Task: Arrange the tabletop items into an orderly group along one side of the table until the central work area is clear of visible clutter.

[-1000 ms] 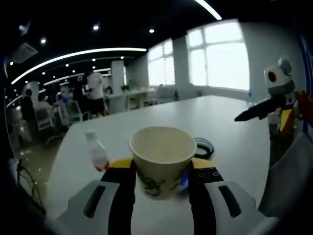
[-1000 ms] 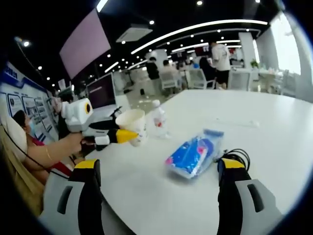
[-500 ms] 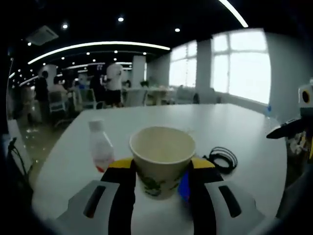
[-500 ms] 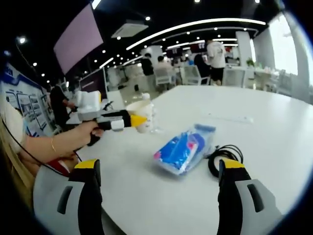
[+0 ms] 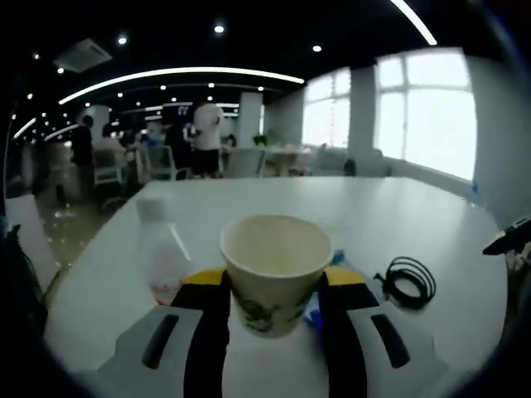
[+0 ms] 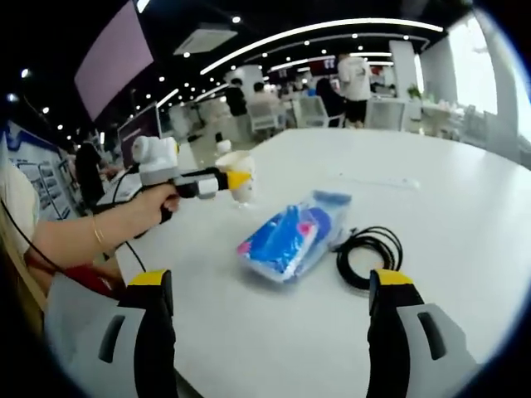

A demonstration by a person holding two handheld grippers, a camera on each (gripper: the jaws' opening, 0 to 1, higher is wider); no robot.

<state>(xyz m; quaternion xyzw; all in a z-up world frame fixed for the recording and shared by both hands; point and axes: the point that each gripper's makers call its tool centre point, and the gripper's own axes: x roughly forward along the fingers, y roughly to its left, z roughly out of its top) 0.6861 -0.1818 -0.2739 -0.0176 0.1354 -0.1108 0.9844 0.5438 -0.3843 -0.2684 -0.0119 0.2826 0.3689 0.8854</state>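
L gripper (image 5: 274,311) clamps a paper cup (image 5: 275,269) between its two jaws, cup upright, open mouth up, green print on its side; same grip as 1 s ago. In the L gripper view the cup sits above the white table (image 5: 365,220) near its near edge. A small clear bottle (image 5: 159,261) w/ a white cap stands just beside the cup on its left; it looks closer and larger than 1 s ago, but the whole view has swung, so that is camera motion, not the bottle. A bit of blue wrapper shows just behind the cup on its right. The coiled black cable (image 5: 408,282) lies on the table to the right, well apart from the cup; earlier it was a small ring nearer the cup's rim. R gripper tip (image 5: 510,240) pokes in at the far right edge, lower and less of it than before. R gripper (image 6: 270,311) is wide open w/ nothing between the jaws, as before. In the R gripper view the blue and white plastic packet (image 6: 286,240) lies mid-table, cable (image 6: 365,253) just beside it on the right. Farther off, a hand (image 6: 153,207) holds the L gripper (image 6: 199,182) w/ the cup (image 6: 239,178) near the table's left edge; bottle mostly hidden behind the cup now, only its cap visible, where 1 s ago it stood clear beside it. People stand and sit in the office background
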